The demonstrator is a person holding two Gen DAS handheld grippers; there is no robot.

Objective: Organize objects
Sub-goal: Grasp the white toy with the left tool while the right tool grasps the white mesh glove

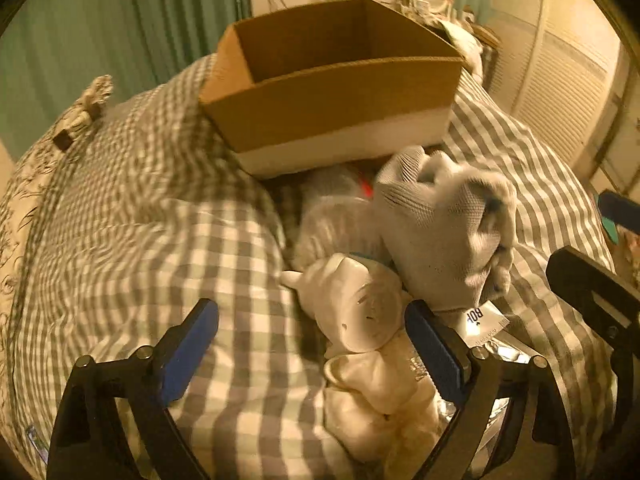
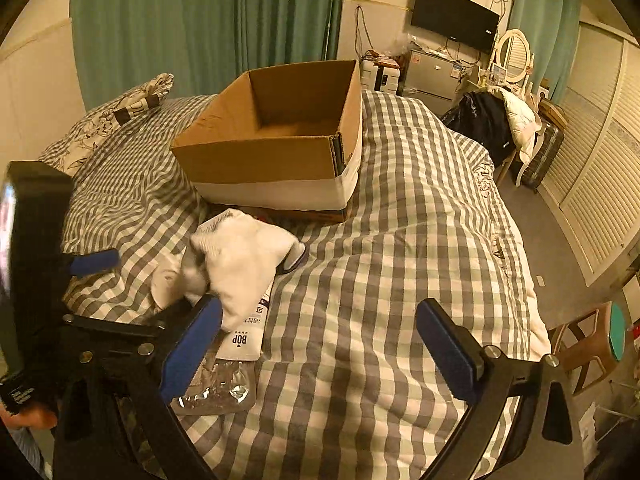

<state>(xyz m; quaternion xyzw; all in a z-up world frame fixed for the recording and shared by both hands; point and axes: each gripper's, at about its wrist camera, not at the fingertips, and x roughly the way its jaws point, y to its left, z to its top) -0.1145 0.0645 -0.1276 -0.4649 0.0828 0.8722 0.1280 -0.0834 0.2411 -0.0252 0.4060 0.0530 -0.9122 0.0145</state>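
Observation:
An open cardboard box (image 1: 336,92) (image 2: 276,152) stands on the checked bed. In front of it lies a small heap: a white sock (image 1: 444,224) (image 2: 244,260), a white cat-shaped figure (image 1: 360,308), a clear plastic bag (image 1: 332,208), a white BOP sachet (image 1: 482,318) (image 2: 246,336) and a silver blister pack (image 2: 220,388). My left gripper (image 1: 312,344) is open low over the heap, the cat figure just inside its right finger. My right gripper (image 2: 320,344) is open above bare quilt, right of the heap; its left finger is beside the sachet.
A patterned pillow (image 2: 116,116) lies at the bed's far left. Green curtains (image 2: 192,24) hang behind. Louvred wardrobe doors (image 2: 600,168), a chair with clothes (image 2: 504,124) and a stool (image 2: 588,340) stand to the right of the bed.

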